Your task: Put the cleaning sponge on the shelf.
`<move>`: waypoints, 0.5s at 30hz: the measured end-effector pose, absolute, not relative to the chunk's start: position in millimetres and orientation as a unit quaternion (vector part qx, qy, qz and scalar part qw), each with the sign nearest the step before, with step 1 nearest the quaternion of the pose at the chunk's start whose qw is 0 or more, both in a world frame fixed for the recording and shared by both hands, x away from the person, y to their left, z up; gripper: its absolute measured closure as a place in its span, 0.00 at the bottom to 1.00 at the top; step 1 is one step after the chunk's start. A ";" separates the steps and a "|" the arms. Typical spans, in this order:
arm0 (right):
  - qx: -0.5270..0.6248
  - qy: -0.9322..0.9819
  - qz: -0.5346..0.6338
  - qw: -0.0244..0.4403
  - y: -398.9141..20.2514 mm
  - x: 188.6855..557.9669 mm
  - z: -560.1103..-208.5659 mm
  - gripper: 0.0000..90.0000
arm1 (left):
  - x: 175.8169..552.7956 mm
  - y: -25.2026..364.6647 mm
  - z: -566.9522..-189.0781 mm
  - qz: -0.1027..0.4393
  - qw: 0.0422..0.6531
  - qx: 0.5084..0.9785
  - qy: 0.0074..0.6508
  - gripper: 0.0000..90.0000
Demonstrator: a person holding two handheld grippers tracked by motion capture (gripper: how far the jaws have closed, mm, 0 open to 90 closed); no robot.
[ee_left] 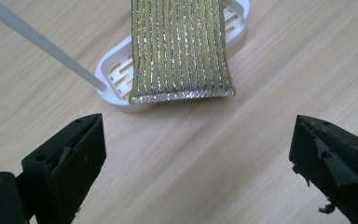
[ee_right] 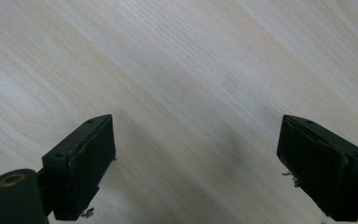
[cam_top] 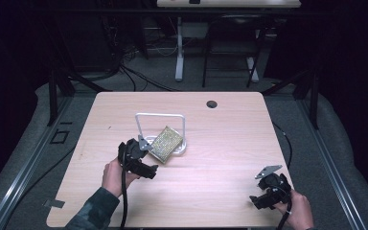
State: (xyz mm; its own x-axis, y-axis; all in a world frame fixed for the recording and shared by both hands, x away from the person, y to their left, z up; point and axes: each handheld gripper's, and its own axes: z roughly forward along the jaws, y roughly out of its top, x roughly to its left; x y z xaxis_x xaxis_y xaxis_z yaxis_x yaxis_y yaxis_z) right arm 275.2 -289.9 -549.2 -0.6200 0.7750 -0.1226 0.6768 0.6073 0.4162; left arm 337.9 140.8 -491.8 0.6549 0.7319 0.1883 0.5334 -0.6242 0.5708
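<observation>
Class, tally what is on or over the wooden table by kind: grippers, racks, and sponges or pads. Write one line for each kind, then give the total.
Grippers: 2, left gripper and right gripper
White racks: 1, white rack
Glittery gold pads: 1, glittery gold pad
Total: 4

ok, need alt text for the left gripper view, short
A glittery gold ribbed scouring pad lies across a white slotted oval holder on a light wood table, its near edge overhanging the holder's rim. The left gripper has its two black jaws wide apart in the foreground, short of the pad with nothing between them. A thin white rod rises from the holder at upper left.
</observation>
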 end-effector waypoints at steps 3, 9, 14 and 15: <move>0.411 0.883 0.169 0.150 -290.5 275.1 -548.0 0.12 | 330.1 145.9 -492.3 0.206 0.243 0.877 0.360 0.04; 0.411 0.883 0.168 0.151 -290.4 275.3 -549.0 0.12 | 317.7 156.8 -494.7 0.204 0.241 0.876 0.364 0.03; 0.411 0.883 0.169 0.149 -290.3 275.3 -549.3 0.12 | 302.5 170.3 -503.5 0.193 0.238 0.878 0.368 0.03; 0.412 0.882 0.170 0.151 -290.1 275.3 -550.1 0.12 | 300.0 172.2 -505.6 0.194 0.242 0.878 0.364 0.03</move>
State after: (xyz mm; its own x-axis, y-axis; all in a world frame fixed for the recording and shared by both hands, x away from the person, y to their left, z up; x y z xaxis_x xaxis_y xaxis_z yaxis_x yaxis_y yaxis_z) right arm 275.3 -290.1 -550.1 -0.6154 0.7781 -0.1262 0.6755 0.6031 0.4243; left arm 300.0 172.2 -505.6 0.6595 0.7337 0.1637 0.5458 -0.6171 0.5668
